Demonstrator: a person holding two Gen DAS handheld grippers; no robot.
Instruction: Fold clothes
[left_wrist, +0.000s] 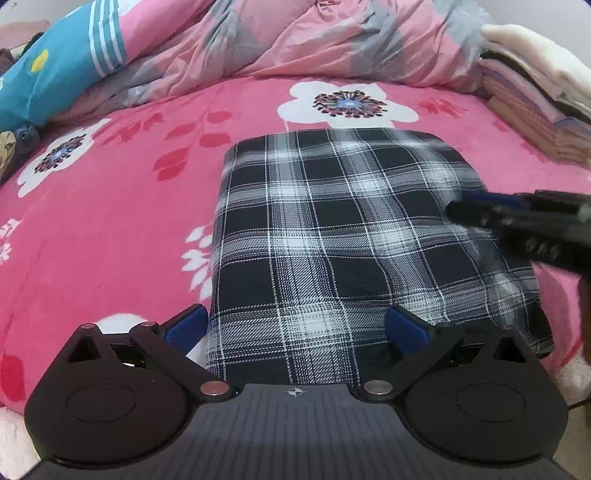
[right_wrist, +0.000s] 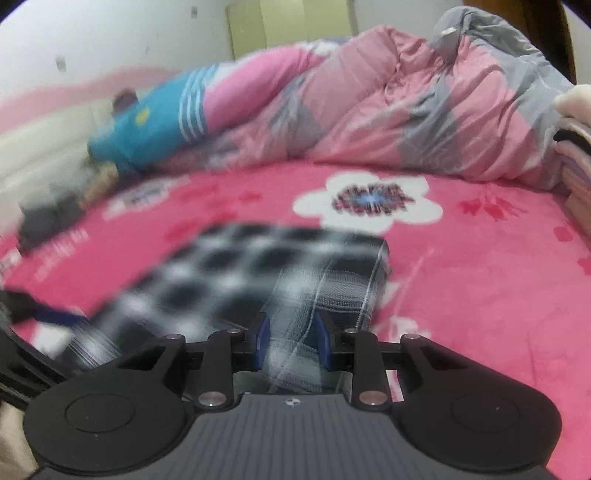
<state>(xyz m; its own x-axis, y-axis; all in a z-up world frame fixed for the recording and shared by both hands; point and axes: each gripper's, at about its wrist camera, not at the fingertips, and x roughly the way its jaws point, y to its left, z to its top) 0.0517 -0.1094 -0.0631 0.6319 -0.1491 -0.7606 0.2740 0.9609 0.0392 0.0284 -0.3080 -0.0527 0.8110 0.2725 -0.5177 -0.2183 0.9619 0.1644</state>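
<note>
Between the spread left gripper (left_wrist: 295, 326) fingers, folded plaid garment (left_wrist: 343, 229) (right gripper (right_wrist: 291, 341) clamped on its edge).

Soft, even indoor light with no glare and only faint shadows. The left wrist view is sharp, apart from the blurred right hand-held gripper (left_wrist: 465, 212). The right wrist view is heavily motion-blurred, smearing the plaid garment (right_wrist: 258, 266). Both views bend at the edges, with dark corners.

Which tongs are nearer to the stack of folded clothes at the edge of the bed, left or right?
Right. The right tongs grip the plaid garment on its side toward the folded stack. The left tongs are open at the garment's near edge, farther away.
</note>
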